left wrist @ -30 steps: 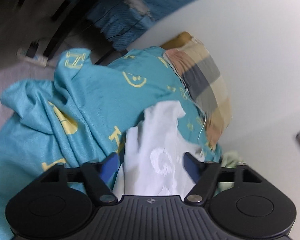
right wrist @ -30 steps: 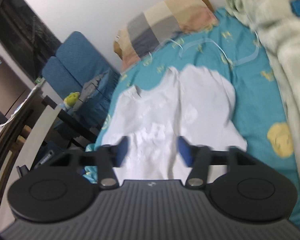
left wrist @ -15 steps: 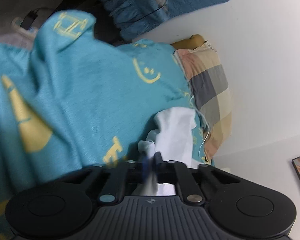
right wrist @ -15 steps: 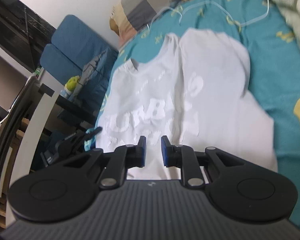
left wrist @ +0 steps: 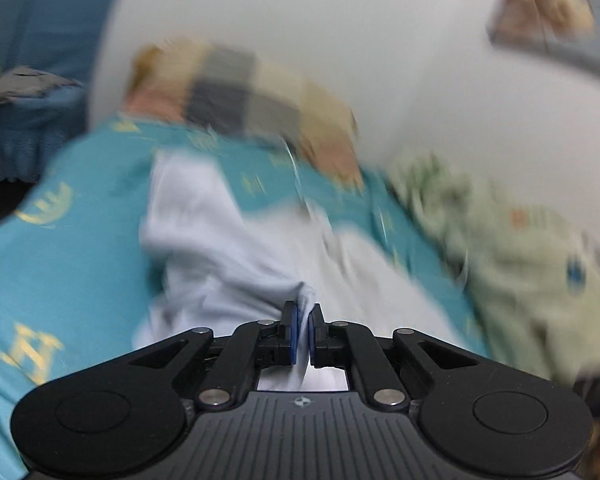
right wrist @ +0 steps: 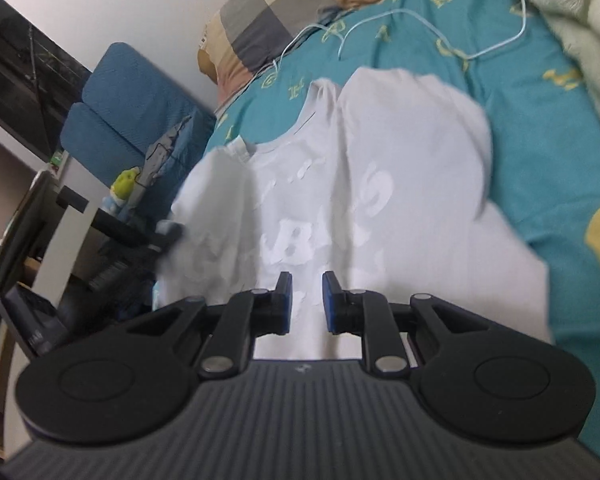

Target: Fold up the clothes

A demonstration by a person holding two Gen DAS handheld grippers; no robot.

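A white T-shirt (right wrist: 380, 200) with pale lettering lies front up on the teal bedsheet (right wrist: 540, 128), its right side folded over. My right gripper (right wrist: 306, 304) sits low at the near hem, and white cloth fills the narrow gap between its blue pads. In the blurred left wrist view, my left gripper (left wrist: 303, 330) is shut on a bunched fold of the T-shirt (left wrist: 228, 256), which trails away from the pads. The right wrist view shows the left gripper (right wrist: 172, 234) as a dark smear at the shirt's left edge.
A checked pillow (right wrist: 284, 12) lies against the wall at the head of the bed, with a thin white cable (right wrist: 420, 20) in front of it. A pale fleece blanket (right wrist: 572, 12) is heaped on the right. A blue chair (right wrist: 132, 104) and dark furniture stand left of the bed.
The left gripper closed on the shirt's edge and swung with it, rolling, so its view went from bed edge to pillow and blanket. The right gripper dropped to the hem and narrowed.
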